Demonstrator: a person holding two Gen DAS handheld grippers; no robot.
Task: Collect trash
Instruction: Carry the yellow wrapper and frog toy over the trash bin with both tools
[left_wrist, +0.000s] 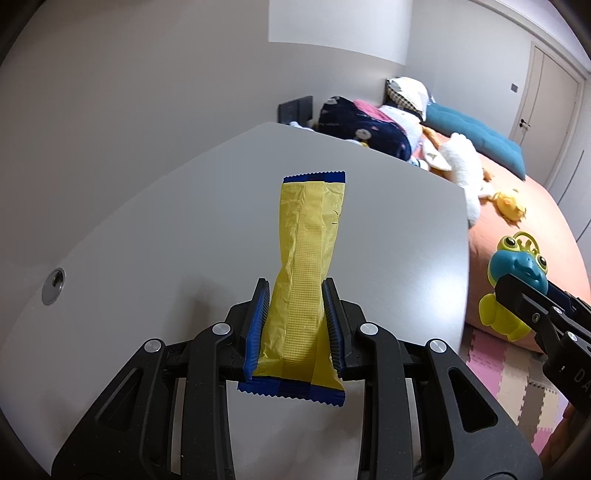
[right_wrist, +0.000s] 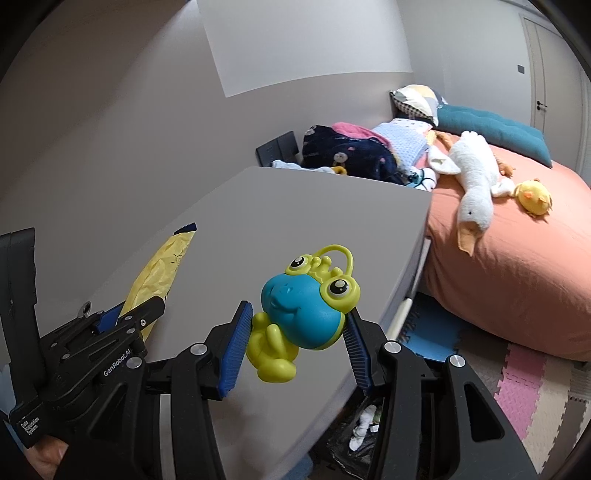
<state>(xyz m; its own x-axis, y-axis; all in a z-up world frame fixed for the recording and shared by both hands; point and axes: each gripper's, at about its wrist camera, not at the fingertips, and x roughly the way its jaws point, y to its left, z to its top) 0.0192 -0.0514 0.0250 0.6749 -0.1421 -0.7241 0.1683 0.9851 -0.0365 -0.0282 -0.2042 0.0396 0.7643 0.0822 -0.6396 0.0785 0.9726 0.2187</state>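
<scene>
Carrying two items at once, I have my left gripper (left_wrist: 295, 325) clamped on one yellow wrapper (left_wrist: 308, 266), centre frame and upright above the grey table (left_wrist: 147, 221), clear of it for the trip to disposal. My right gripper (right_wrist: 297, 339) holds one frog toy (right_wrist: 303, 306) by its body, lower centre. One bin (right_wrist: 364, 424) with crumpled paper shows below the table edge.

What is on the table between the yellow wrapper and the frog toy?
Nothing. In the right wrist view, only bare grey table lies between the yellow wrapper and the frog toy.
</scene>
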